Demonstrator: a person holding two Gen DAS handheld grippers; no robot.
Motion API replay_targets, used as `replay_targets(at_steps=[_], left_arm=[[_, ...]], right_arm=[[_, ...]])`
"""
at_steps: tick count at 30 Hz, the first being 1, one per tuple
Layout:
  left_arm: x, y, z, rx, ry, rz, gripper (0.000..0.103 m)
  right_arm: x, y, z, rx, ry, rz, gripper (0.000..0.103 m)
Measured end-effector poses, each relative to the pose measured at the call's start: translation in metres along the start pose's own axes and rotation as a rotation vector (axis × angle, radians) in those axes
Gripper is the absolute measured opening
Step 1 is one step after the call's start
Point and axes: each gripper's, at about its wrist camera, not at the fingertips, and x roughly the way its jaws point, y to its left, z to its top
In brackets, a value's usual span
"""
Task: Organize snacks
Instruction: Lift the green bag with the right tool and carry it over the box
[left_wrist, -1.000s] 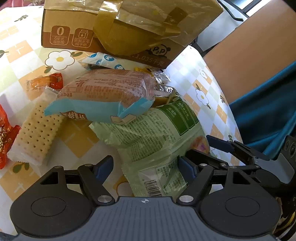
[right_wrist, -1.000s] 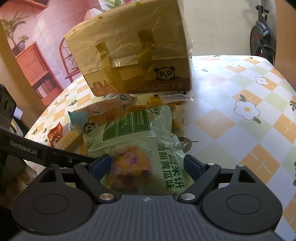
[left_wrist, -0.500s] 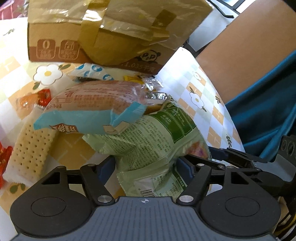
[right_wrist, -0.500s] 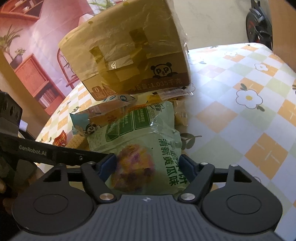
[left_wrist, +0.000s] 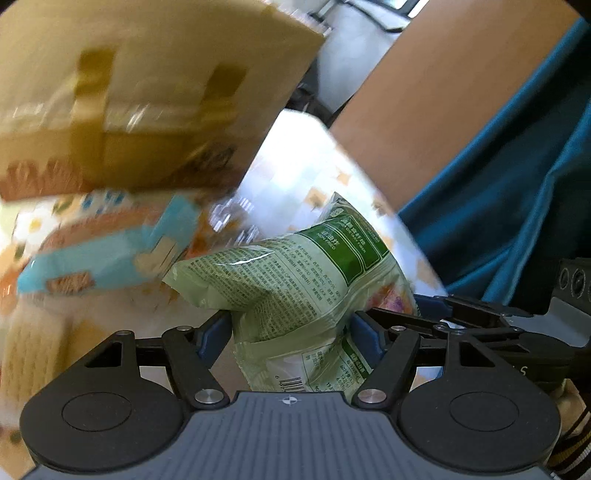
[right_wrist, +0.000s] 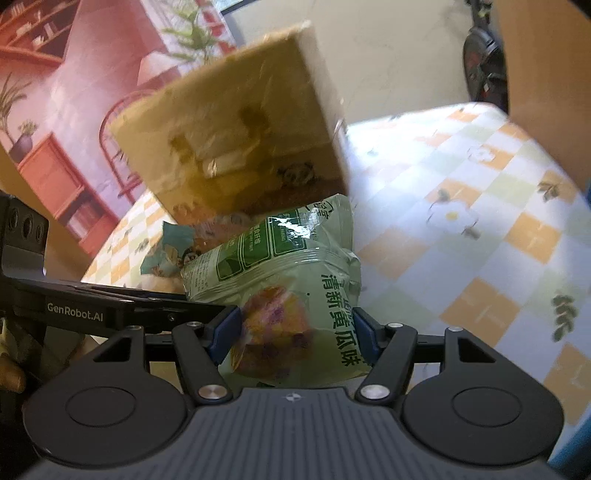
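A pale green snack bag (left_wrist: 295, 280) with green label panels is held up off the checked tablecloth (right_wrist: 480, 240) by both grippers. My left gripper (left_wrist: 291, 332) is shut on its barcode end, both blue pads pressing into the film. From the other side my right gripper (right_wrist: 295, 332) has the end printed with purple and yellow snacks (right_wrist: 273, 321) between its jaws. Those jaws are closing and the pads touch the bag (right_wrist: 295, 266). The taped cardboard box (left_wrist: 147, 110) stands just behind the bag, blurred in both views.
A blue and orange packet (left_wrist: 103, 254) lies left of the bag, with a cracker pack (left_wrist: 29, 343) nearer the left edge. A person's teal clothing (left_wrist: 517, 184) and a brown panel (left_wrist: 443, 92) are at the right. Open checked cloth extends right of the box (right_wrist: 236, 140).
Both grippers have risen with the green bag, which has left the pile and crumpled between them. The right jaws have narrowed onto it. Both views have rolled and blurred.
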Motion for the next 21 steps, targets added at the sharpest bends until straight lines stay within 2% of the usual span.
replay_targets(at_steps=[6, 10, 16, 21], left_arm=[[-0.023, -0.016, 0.028, 0.033, -0.098, -0.032, 0.074], [-0.039, -0.021, 0.048, 0.059, -0.151, -0.024, 0.074], [-0.077, -0.021, 0.075, 0.094, -0.241, 0.004, 0.074], [-0.106, -0.008, 0.092, 0.079, -0.289, 0.031, 0.074]], right_arm=[[-0.029, 0.004, 0.027, -0.006, -0.113, -0.014, 0.067], [-0.038, 0.013, 0.048, -0.050, -0.163, -0.019, 0.067], [-0.044, 0.034, 0.078, -0.096, -0.252, 0.016, 0.067], [-0.037, 0.052, 0.106, -0.132, -0.278, 0.067, 0.067]])
